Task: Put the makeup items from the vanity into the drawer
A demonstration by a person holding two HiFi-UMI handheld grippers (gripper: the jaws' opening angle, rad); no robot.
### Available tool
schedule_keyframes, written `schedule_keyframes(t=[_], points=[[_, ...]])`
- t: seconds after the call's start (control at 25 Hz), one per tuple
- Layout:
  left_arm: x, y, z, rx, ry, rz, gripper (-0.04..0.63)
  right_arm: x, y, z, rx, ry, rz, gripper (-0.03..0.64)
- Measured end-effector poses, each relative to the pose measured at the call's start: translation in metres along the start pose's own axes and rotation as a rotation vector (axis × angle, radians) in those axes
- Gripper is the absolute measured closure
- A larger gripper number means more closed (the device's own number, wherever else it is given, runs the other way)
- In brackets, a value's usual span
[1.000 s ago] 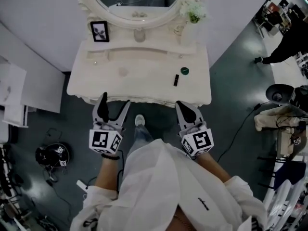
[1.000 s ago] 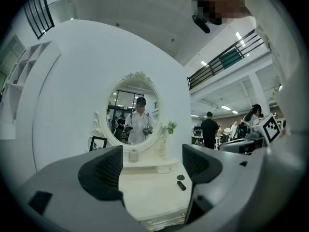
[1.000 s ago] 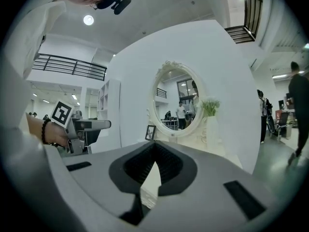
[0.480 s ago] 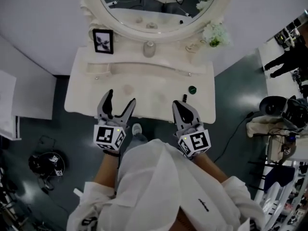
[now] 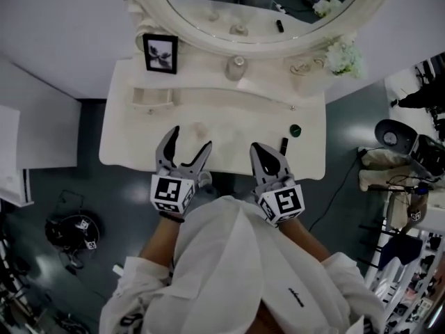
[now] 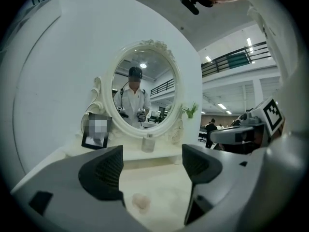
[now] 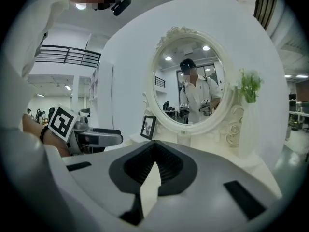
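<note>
On the white vanity [image 5: 125,145] a round green compact [image 5: 295,129] and a black lipstick tube [image 5: 284,145] lie at the right. A small pale puff [image 5: 199,128] sits mid-top and also shows between the jaws in the left gripper view, the puff [image 6: 141,202]. My left gripper [image 5: 189,143] hovers over the front edge, open and empty, just short of the puff. The right gripper [image 5: 263,153] is shut with nothing in it, left of the lipstick. A small drawer [image 5: 153,97] with a knob sits in the raised back shelf at the left.
An oval mirror [image 5: 264,5] backs the vanity, with a framed photo [image 5: 160,53], a small jar [image 5: 235,68] and white flowers [image 5: 344,58] along the shelf. Grey floor lies on both sides, with cables and gear [image 5: 73,232] at the left and a stool [image 5: 393,134] at the right.
Both grippers have come forward from in front of the vanity to over its front edge. The head view has shifted closer. The jaws stand as before.
</note>
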State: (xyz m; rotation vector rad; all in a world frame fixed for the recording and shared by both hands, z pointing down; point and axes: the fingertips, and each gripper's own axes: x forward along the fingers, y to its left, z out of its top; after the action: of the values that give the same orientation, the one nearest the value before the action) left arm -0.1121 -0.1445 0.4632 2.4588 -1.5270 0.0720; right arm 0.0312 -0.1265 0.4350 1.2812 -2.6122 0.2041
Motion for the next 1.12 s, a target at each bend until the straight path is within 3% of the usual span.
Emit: schedule_keyframes(t=[0.6,0.88,1.12], points=[[0.051,0.014,-0.102,0.008,0.289,0.103,0.227,0.077,-0.006,-0.065,0.003,0.165,0.064,0.598],[0.074,0.02,-0.142,0.001,0.384,0.186,0.229,0.103,-0.003,-0.113,0.048,0.249,0.138,0.598],[0.086,0.032,-0.167,-0.012,0.442,0.25,0.229,0.123,-0.008,-0.137,0.051,0.304,0.148,0.598]])
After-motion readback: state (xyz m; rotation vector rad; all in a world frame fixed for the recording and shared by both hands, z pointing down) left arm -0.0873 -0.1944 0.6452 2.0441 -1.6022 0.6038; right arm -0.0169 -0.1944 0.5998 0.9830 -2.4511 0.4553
